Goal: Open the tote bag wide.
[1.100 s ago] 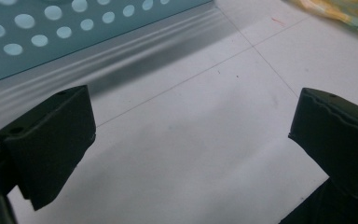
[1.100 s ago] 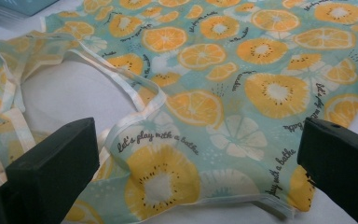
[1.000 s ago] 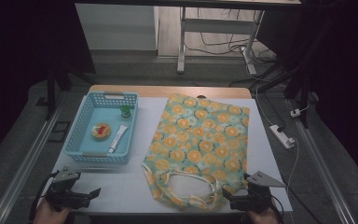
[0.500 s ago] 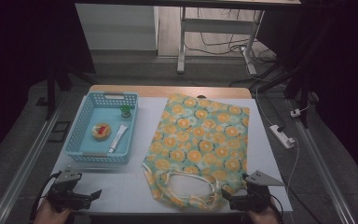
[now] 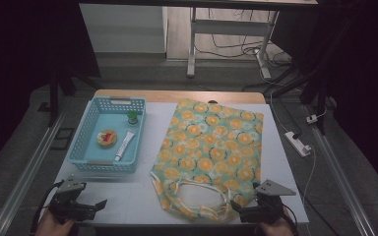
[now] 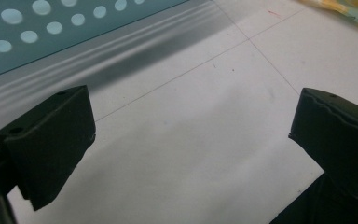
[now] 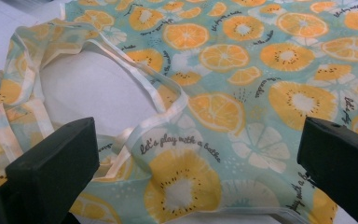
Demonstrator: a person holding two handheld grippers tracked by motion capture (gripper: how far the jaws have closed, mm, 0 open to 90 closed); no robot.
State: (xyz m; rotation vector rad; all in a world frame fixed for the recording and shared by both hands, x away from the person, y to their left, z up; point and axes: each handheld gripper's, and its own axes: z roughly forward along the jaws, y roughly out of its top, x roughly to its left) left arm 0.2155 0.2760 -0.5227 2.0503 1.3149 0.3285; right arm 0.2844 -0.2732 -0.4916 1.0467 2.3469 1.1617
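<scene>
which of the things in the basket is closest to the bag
The white tube: it lies at the basket's right side, toward the bag; the round item sits farther left, the green one farther back.

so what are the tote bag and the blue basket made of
The tote bag looks like thin woven fabric with a matte finish: it lies limp and wrinkled, its soft handles flop in loops, and the orange-slice pattern and lettering are printed on. The blue basket seems to be moulded plastic, slightly glossy: rigid straight walls with regular rows of punched holes.
</scene>
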